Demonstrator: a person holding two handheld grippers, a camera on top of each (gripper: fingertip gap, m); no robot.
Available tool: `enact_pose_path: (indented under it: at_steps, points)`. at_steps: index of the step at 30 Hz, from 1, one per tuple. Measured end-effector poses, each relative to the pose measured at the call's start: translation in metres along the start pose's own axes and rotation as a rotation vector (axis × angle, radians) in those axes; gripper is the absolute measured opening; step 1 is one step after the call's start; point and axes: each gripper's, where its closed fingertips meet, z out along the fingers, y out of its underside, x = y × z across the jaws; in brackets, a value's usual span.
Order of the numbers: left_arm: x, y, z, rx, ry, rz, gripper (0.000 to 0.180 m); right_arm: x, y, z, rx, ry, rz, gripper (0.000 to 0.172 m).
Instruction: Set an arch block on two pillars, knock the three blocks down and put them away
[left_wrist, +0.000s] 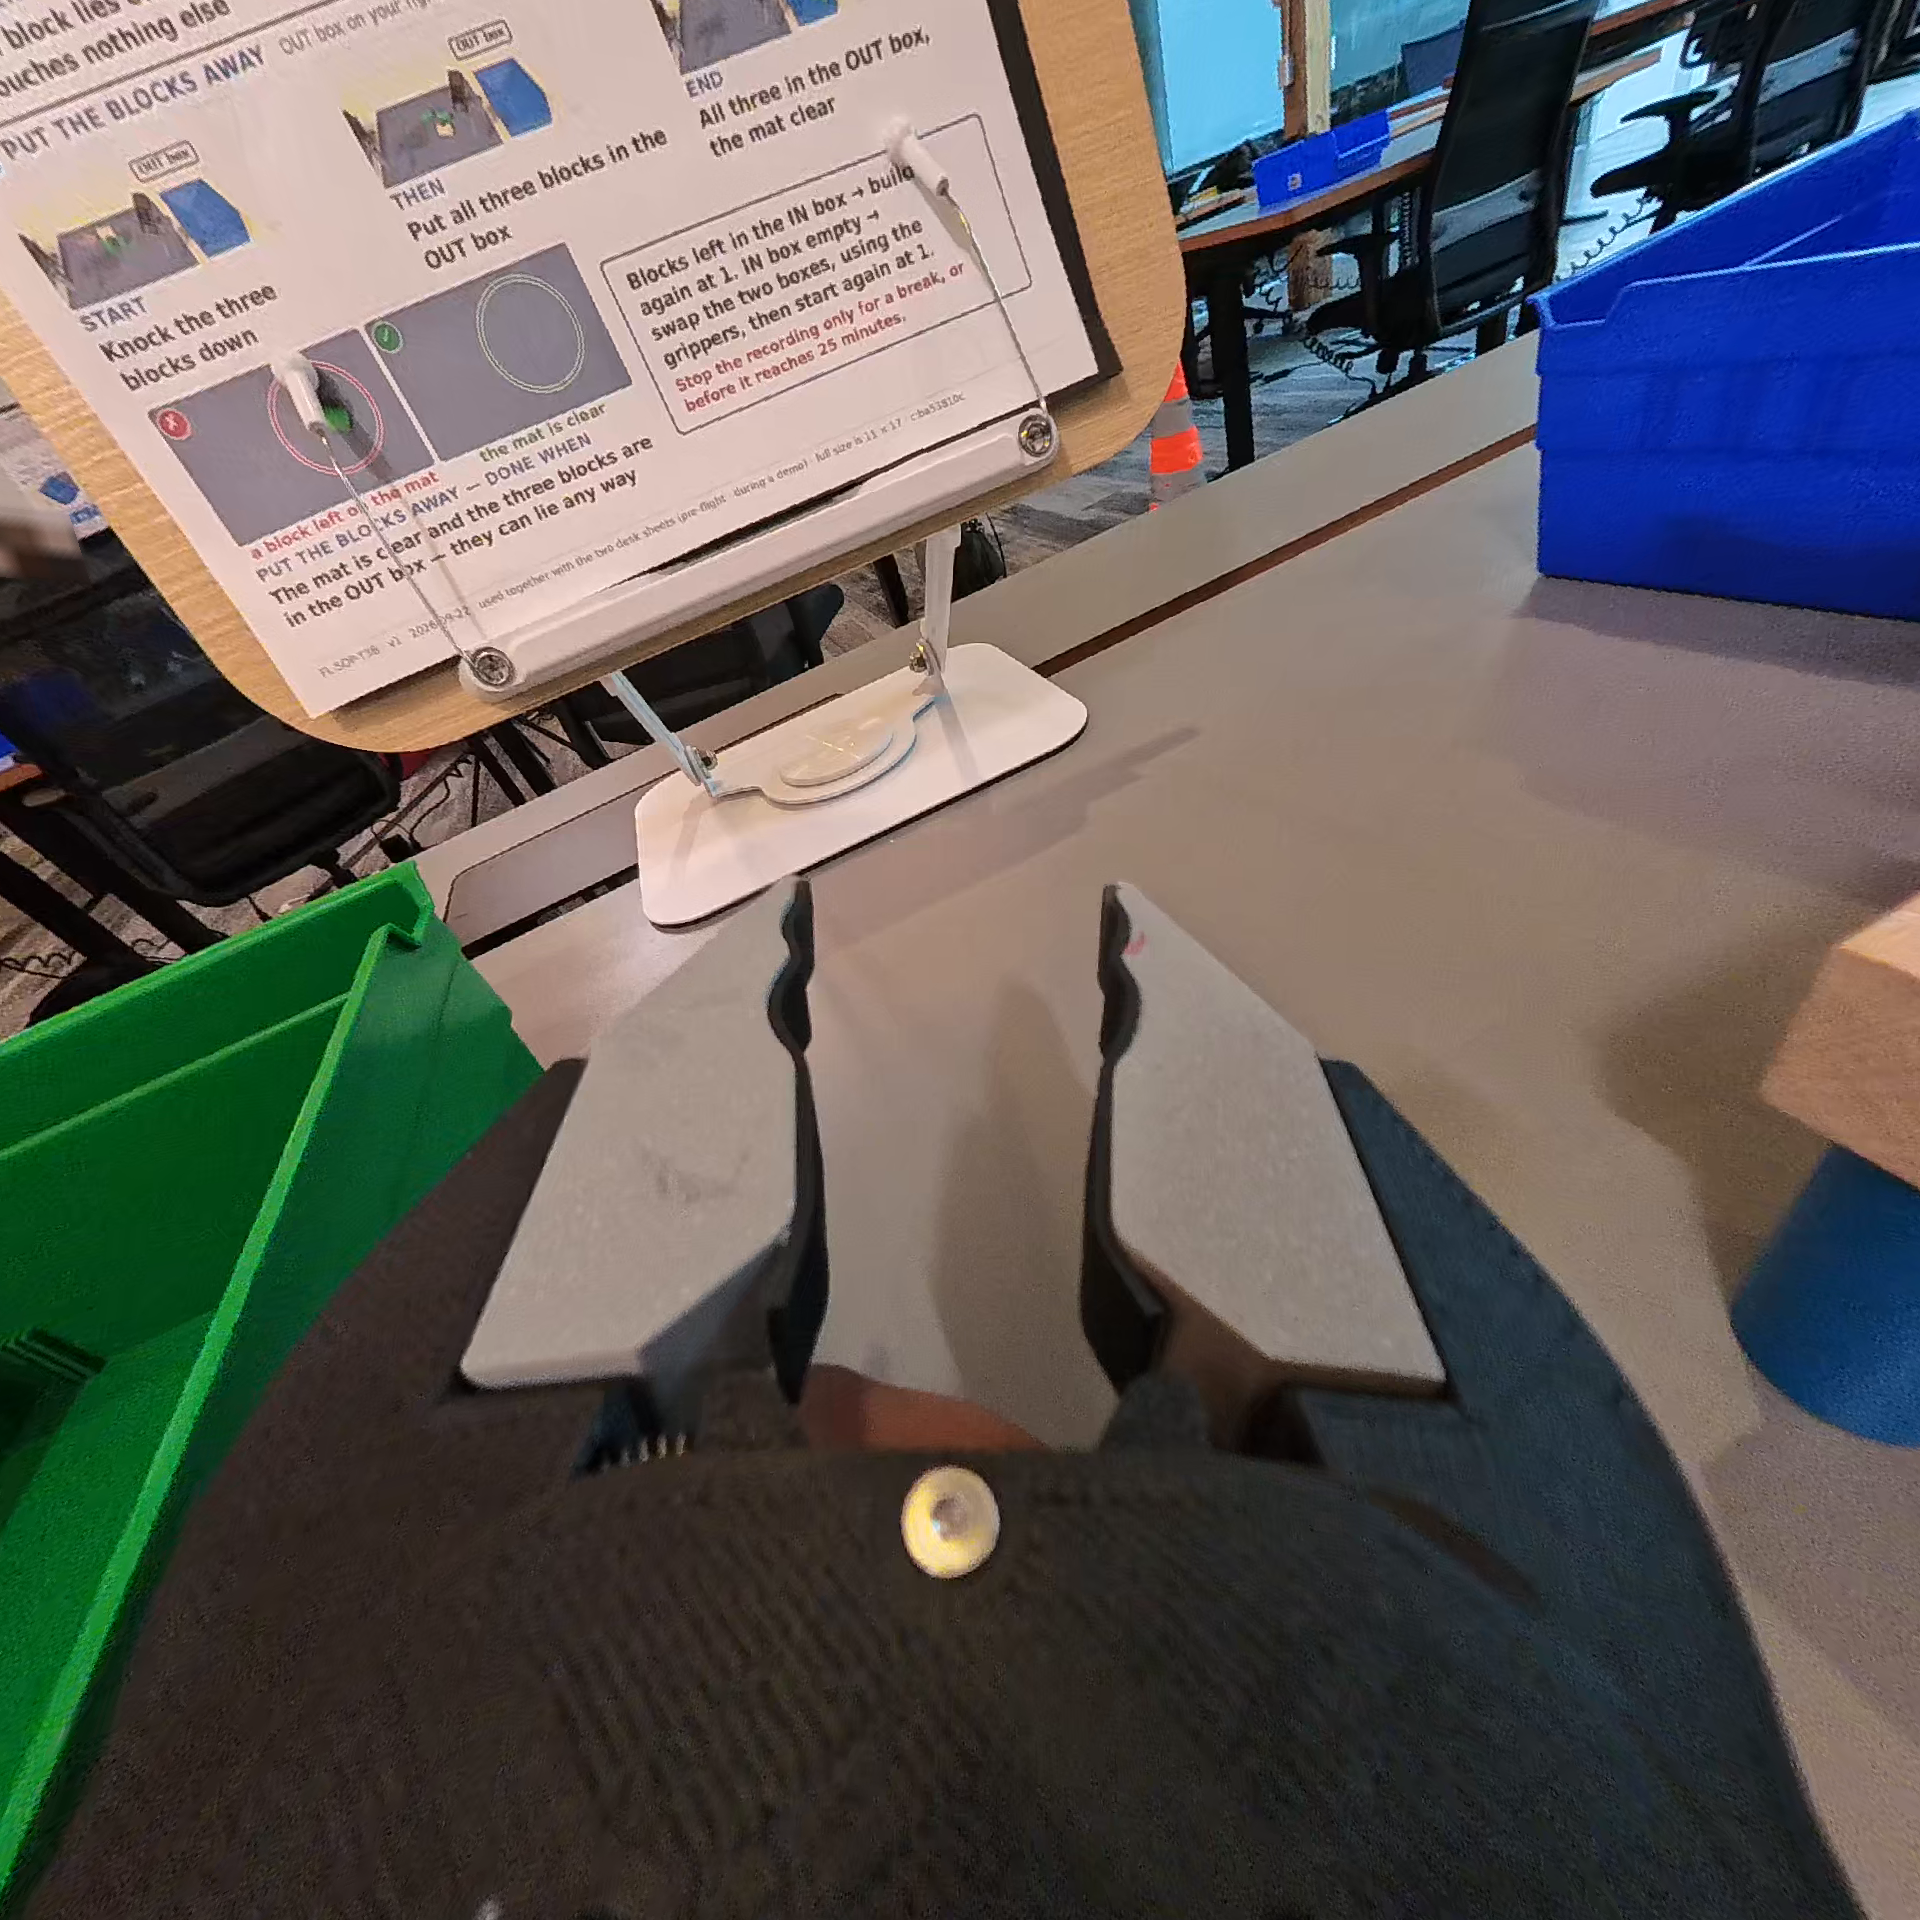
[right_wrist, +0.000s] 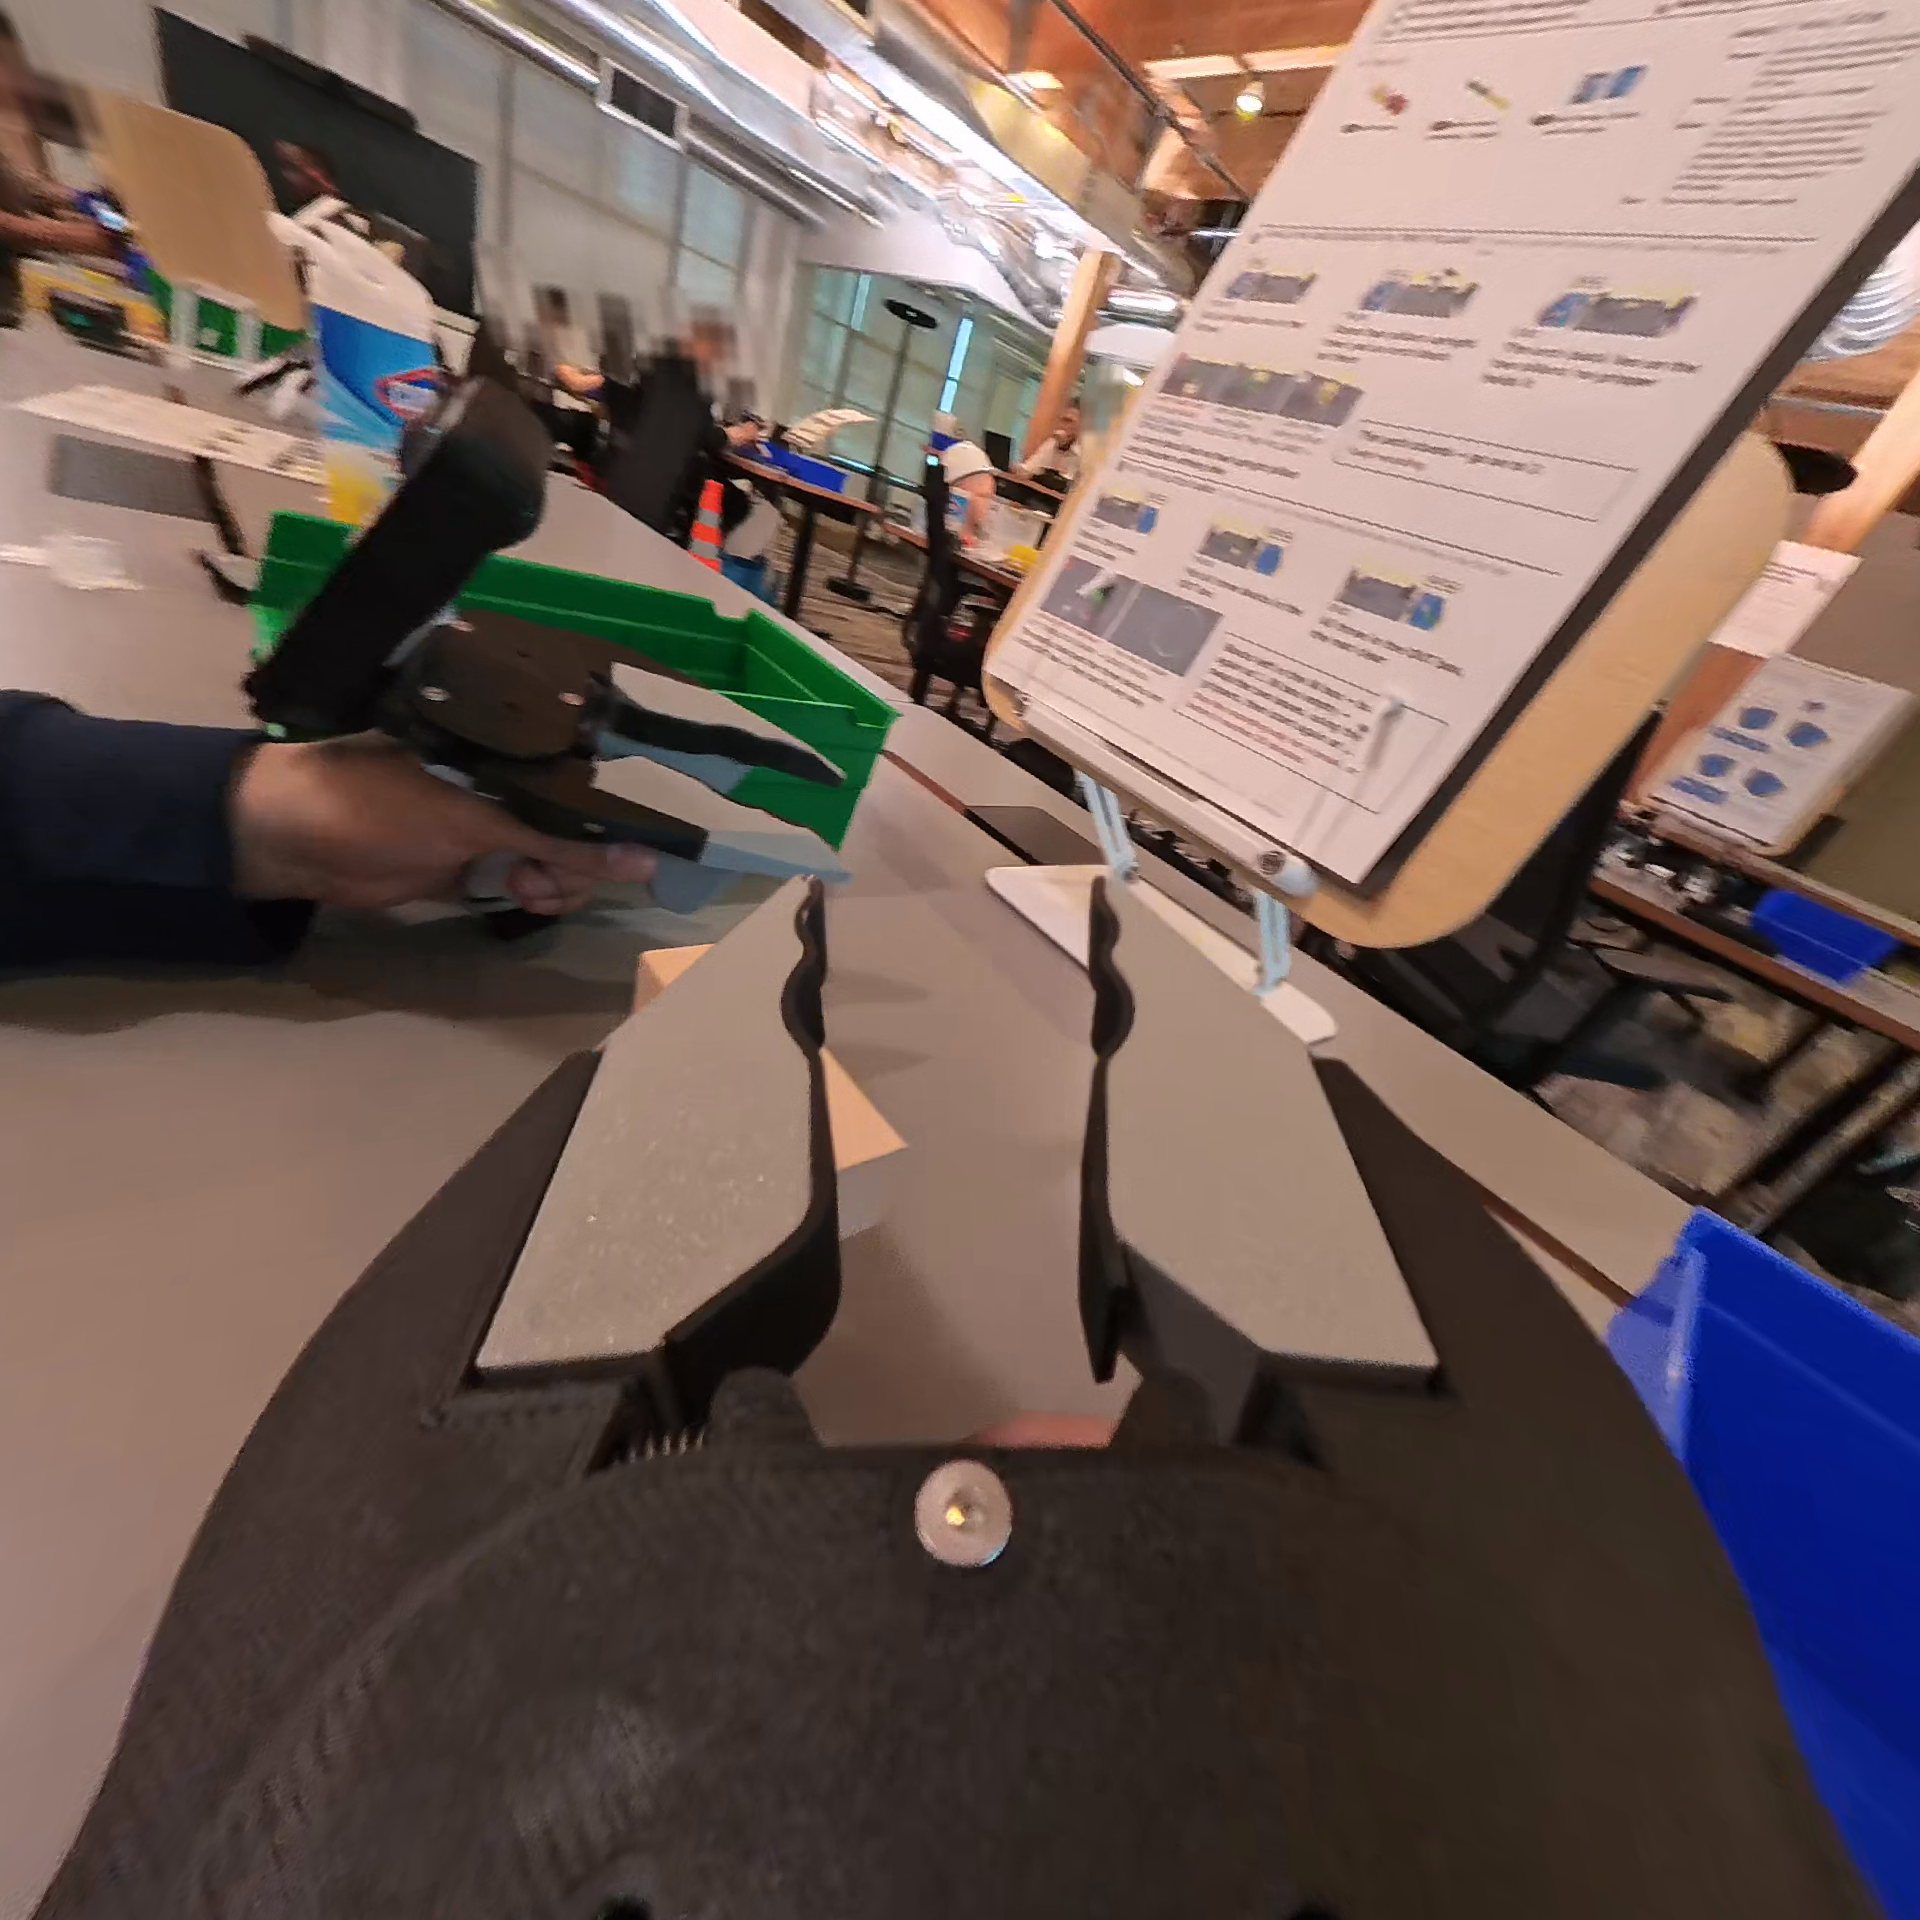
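I count two grippers, left (left_wrist: 956, 914) and right (right_wrist: 951, 914). Two bins: one green (left_wrist: 208, 1143) at nine o'clock, one blue (left_wrist: 1725, 416) at two. One wooden block (left_wrist: 1860, 1049), one blue block (left_wrist: 1839, 1299), one instruction stand (left_wrist: 862, 769).

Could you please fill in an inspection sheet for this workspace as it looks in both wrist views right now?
Surface: grey table, bare between the bins.
Job's things: wooden block resting on a blue block at the right edge of the left wrist view; green bin on the left, blue bin on the right.
Clutter: instruction sheet on a wooden stand; wipes canister far behind.
Grippers: left gripper open, nothing between its fingers; right gripper open, holding nothing.
Cables: nothing seen on the table.
Surroundings: office chairs, orange cone, other desks, people in the distance.
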Motion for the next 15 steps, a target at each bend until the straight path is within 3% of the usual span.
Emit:
enact_pose_path:
  at_steps: [7, 11, 15]
  points:
    - [0.001, 0.002, 0.001, -0.01, 0.005, -0.003, 0.054, -0.038, -0.011, -0.009, 0.048, -0.286, 0.083, 0.003]
    - [0.001, 0.002, 0.001, -0.012, 0.007, -0.002, 0.054, -0.065, -0.006, -0.011, 0.009, -0.461, 0.12, 0.0]
    - [0.002, 0.002, 0.001, -0.012, 0.01, 0.004, 0.054, -0.095, 0.018, -0.007, -0.126, -0.586, 0.085, 0.0]
